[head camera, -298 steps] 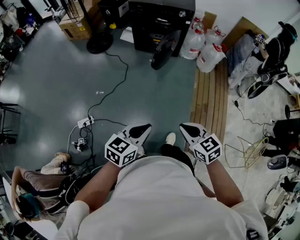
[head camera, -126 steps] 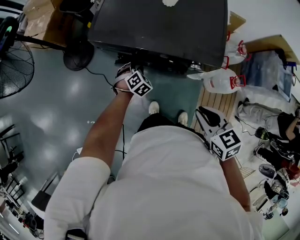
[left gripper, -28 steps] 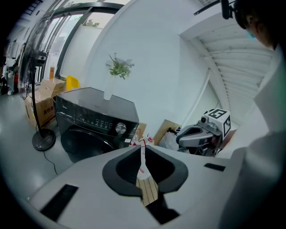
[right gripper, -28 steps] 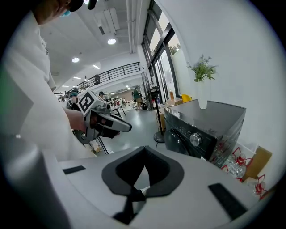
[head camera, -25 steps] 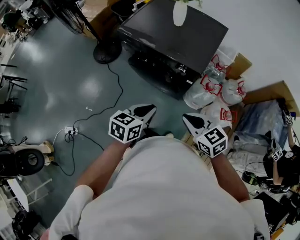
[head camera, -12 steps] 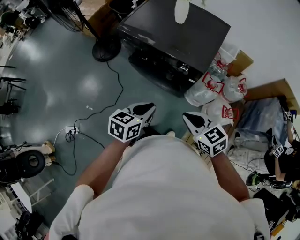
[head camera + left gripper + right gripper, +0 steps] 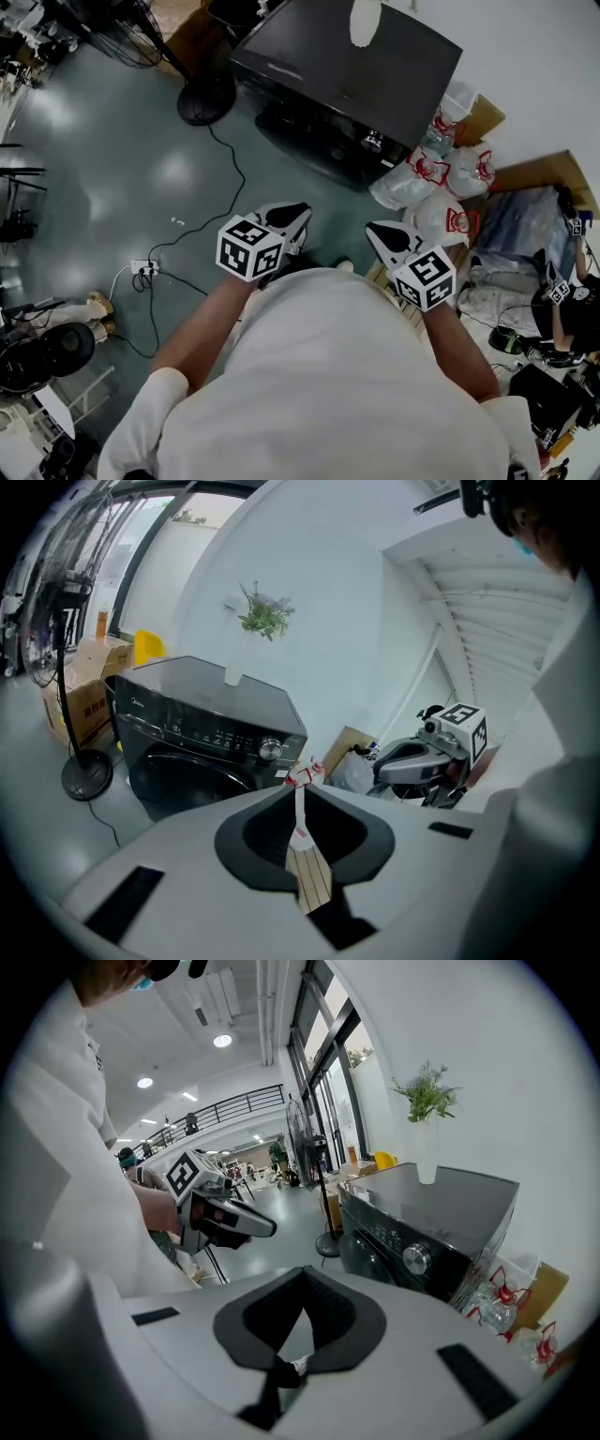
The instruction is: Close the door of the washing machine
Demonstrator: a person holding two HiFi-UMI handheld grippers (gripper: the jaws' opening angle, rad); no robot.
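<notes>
The black washing machine stands against the wall at the top of the head view, its round door closed flat against the front. The left gripper view shows the same door under the control panel. My left gripper hangs in front of my body, well short of the machine, with nothing held. Its jaws are nearly together, and only a thin slit shows between them. My right gripper hangs beside it, shut and empty. Each gripper view shows the other gripper.
A white vase with a plant stands on the machine. White plastic bags and wooden boards lie to its right, a fan base and a cardboard box to its left. A cable runs to a power strip.
In the earliest frame the door stood open; later my left gripper reached the machine's front. Now the door is closed and both grippers are back near my body, barely shifted over the last second.
</notes>
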